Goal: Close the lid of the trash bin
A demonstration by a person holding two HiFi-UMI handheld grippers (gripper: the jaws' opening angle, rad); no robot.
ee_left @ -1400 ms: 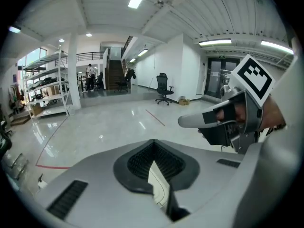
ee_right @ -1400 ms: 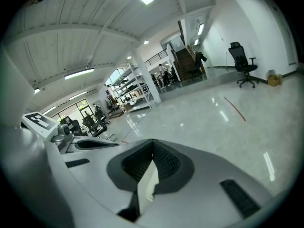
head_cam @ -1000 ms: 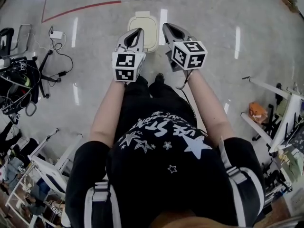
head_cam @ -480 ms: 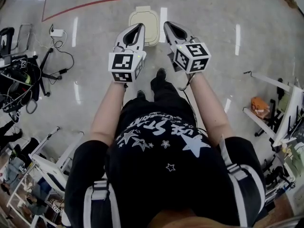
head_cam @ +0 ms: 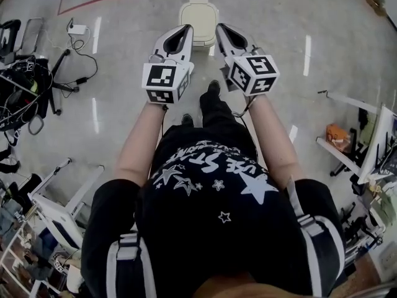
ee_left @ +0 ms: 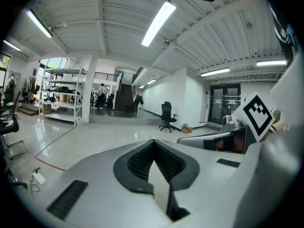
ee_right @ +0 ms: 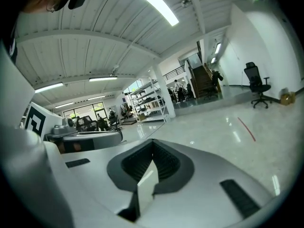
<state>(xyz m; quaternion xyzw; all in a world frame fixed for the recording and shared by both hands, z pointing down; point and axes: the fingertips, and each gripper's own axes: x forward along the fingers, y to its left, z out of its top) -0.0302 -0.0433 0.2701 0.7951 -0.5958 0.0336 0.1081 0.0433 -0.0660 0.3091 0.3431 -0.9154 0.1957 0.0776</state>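
Left gripper [head_cam: 182,32]: held out in front of person, jaws pressed together, nothing between them. Its own view shows hall, not floor [head_cam: 124,54], so it is carried level, not aimed at work.

Trash bin [head_cam: 200,23]: on floor ahead of person's feet, seen between both gripper tips in head view, well below them. Cream lid [head_cam: 198,10] looks flat on top, likely down already.

Right gripper [head_cam: 223,30]: mirror pose, jaws together, empty. Pair side by side, apart; reads as neutral carry, no reach toward bin.

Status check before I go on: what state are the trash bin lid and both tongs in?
trash bin lid: appears down, closed
left tongs: shut, empty, held in the air short of the bin
right tongs: shut, empty, held in the air short of the bin
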